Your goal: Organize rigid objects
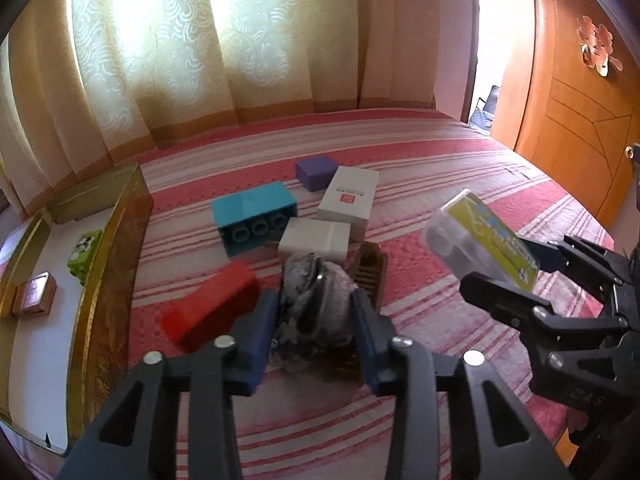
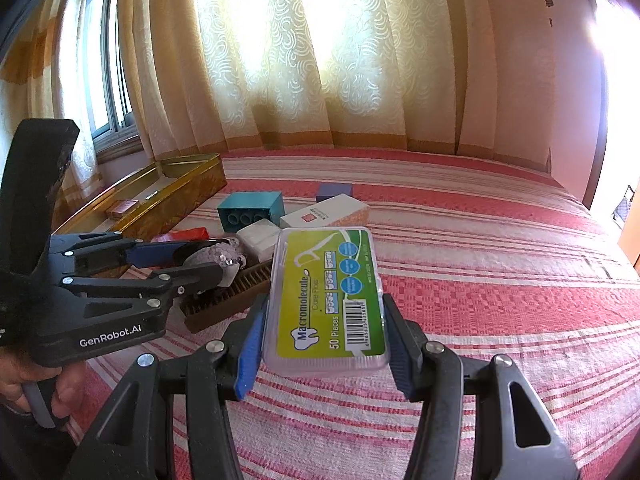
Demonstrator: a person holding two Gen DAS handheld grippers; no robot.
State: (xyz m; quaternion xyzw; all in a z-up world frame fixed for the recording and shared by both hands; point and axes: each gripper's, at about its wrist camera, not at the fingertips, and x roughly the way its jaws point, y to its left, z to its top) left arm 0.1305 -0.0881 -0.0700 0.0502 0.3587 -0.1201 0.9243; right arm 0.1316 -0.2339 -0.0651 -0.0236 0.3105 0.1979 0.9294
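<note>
- The left gripper (image 1: 316, 320) has its blue-padded fingers (image 1: 262, 340) drawn in on a grey sequinned pouch (image 1: 316, 296), one pad on each side of it, pinching it where it lies on the bed.
- The right gripper (image 2: 324, 320) has its fingers (image 2: 250, 344) pinching a clear plastic dental floss pick box (image 2: 328, 300) by its two long edges; the box, with a green and yellow label, is held clear of the bed, tilted, to the right of the pouch.
- A brown wooden brush (image 1: 370, 270) lies just behind and under the pouch, bristles showing in the right wrist view.
- A red block (image 1: 212, 308) lies just left of the pouch, touching the left pad.
- A small white box (image 1: 316, 240) sits just behind the pouch; a taller white box with a red mark (image 1: 350, 198) lies behind that.
- A teal building block (image 1: 252, 216) rests on its side behind and left of the pouch, its round sockets facing the camera.
- A purple block (image 1: 316, 172) lies furthest behind the pouch, beside the taller white box.
- A gold tin tray (image 1: 108, 280) stands well left of the pouch; inside are a green patterned block (image 1: 84, 256) and a small brown box (image 1: 34, 300).
- All rests on a bed with a red and white striped cover (image 1: 440, 340); patterned cream curtains (image 1: 200, 40) hang behind it.
- A person's hand (image 2: 60, 396) grips the left gripper's handle.
</note>
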